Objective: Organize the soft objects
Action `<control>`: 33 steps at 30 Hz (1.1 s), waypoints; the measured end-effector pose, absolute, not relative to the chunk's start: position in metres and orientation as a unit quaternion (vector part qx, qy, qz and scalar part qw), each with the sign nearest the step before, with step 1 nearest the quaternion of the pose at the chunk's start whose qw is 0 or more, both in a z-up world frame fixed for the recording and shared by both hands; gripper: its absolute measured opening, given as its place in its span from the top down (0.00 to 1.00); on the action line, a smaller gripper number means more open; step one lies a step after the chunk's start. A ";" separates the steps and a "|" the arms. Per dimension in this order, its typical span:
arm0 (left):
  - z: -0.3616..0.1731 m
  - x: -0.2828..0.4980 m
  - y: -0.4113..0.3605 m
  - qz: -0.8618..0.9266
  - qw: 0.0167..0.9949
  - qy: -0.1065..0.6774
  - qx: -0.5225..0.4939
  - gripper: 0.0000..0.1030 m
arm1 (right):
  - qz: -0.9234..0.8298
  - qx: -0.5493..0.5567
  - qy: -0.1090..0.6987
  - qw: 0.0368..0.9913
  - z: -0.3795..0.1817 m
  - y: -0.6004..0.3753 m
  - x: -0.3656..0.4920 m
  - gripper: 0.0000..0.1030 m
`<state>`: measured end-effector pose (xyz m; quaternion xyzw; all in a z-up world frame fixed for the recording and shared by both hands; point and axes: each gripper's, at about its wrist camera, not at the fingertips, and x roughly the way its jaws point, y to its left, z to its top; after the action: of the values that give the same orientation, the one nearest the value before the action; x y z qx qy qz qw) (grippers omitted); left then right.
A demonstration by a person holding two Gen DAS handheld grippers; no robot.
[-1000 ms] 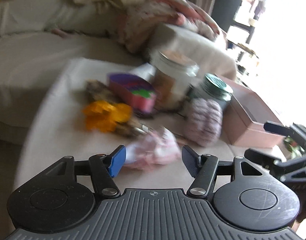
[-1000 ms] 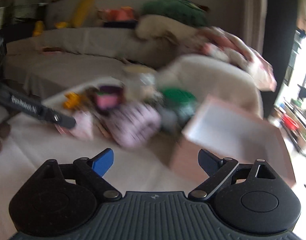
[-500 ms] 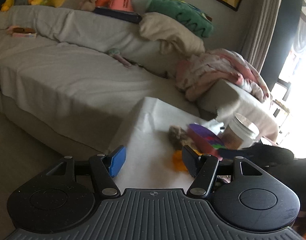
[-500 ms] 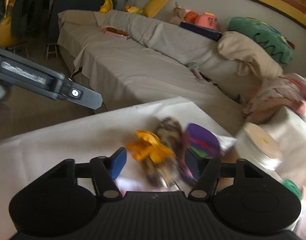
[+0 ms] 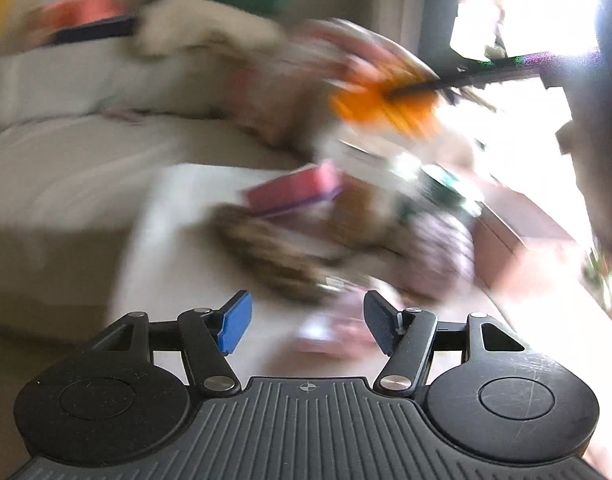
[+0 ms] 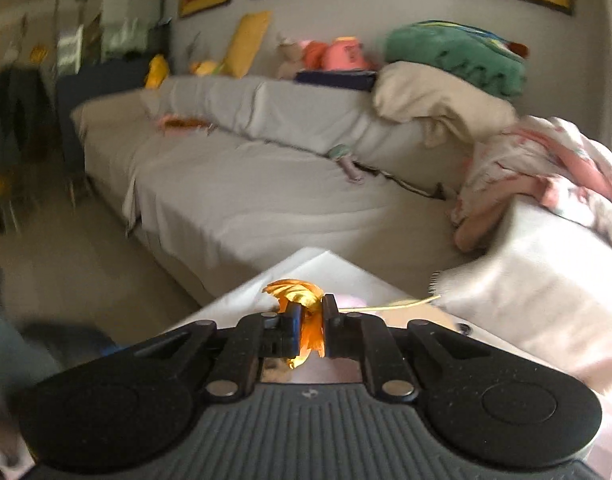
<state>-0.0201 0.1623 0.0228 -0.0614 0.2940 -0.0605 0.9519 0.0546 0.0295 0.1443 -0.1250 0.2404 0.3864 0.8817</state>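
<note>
Right gripper point(image 6: 309, 326) clamping one orange soft object point(image 6: 306, 312); left gripper point(image 5: 304, 322) sitting wide open, holding nothing.

Right fingers are pinching the orange piece, which is bunching up above and hanging below the pads, lifted over the far corner of the white-covered table point(image 6: 242, 292). In the left view that same orange object point(image 5: 381, 106) is showing held in the air above the table's far side, heavily blurred. Still lying on the table point(image 5: 178, 216): one pink-and-purple piece point(image 5: 294, 192) near the far edge, one brown mottled piece point(image 5: 274, 256) mid-table, one lilac knitted ball point(image 5: 441, 252) toward the right edge, one pale pink item point(image 5: 337, 328) just ahead of the left fingers. Jars behind are too blurred for counting. One brown box point(image 5: 517, 236) is sitting at the right edge.
</note>
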 end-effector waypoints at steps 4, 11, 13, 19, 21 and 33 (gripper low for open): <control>0.011 0.002 0.138 -0.058 0.945 0.320 -0.014 0.34 | 0.383 -0.124 0.224 0.888 0.153 0.015 0.051 0.91; 0.000 0.026 0.130 -0.058 0.932 0.356 0.009 0.52 | 0.388 -0.124 0.215 0.888 0.166 0.006 0.043 0.91; 0.000 0.025 0.126 -0.072 0.929 0.362 0.014 0.81 | 0.385 -0.122 0.215 0.889 0.176 0.003 0.045 0.91; 0.018 0.021 0.133 -0.106 0.922 0.373 -0.012 0.85 | 0.380 -0.117 0.193 0.897 0.217 -0.011 0.060 0.91; 0.036 0.022 0.142 -0.102 0.930 0.353 -0.022 0.86 | 0.374 -0.116 0.184 0.901 0.226 -0.014 0.068 0.91; 0.167 0.122 0.150 -0.072 0.973 0.211 -0.055 0.85 | 0.298 -0.082 0.150 0.939 0.236 -0.122 0.104 0.90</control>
<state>0.1225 0.1501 0.1674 -0.0546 0.2112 -0.0723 0.9732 0.1042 -0.1218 0.2359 -0.0824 0.1500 0.2984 0.9390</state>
